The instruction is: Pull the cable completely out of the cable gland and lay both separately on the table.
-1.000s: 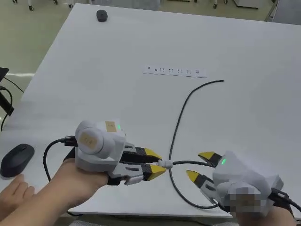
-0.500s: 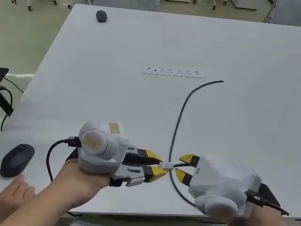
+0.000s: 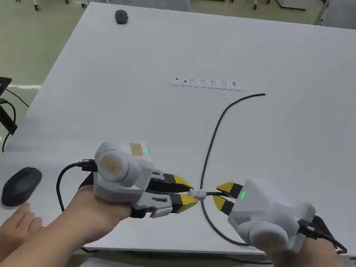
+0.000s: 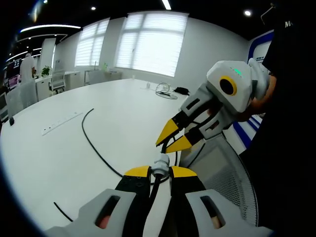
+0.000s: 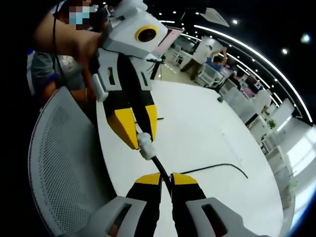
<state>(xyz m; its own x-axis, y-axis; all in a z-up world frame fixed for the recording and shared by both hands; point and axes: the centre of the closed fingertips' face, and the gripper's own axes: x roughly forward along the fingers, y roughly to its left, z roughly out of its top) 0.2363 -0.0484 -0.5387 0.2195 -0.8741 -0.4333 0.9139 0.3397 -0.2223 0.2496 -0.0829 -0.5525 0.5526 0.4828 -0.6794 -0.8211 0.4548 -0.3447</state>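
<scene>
Where the white cable gland (image 3: 196,194) sits low in the centre of the head view, the left tool (image 3: 186,193) clamps it, while the right tool (image 3: 223,196) pinches the black cable (image 3: 214,130) just beside it. Beyond them, the cable curves up the white table (image 3: 111,100) and ends near a socket strip (image 3: 206,84) at upper centre.

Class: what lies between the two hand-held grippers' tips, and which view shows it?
Head view: the white cable gland at the left hand-held gripper, then a short black cable stretch.
</scene>
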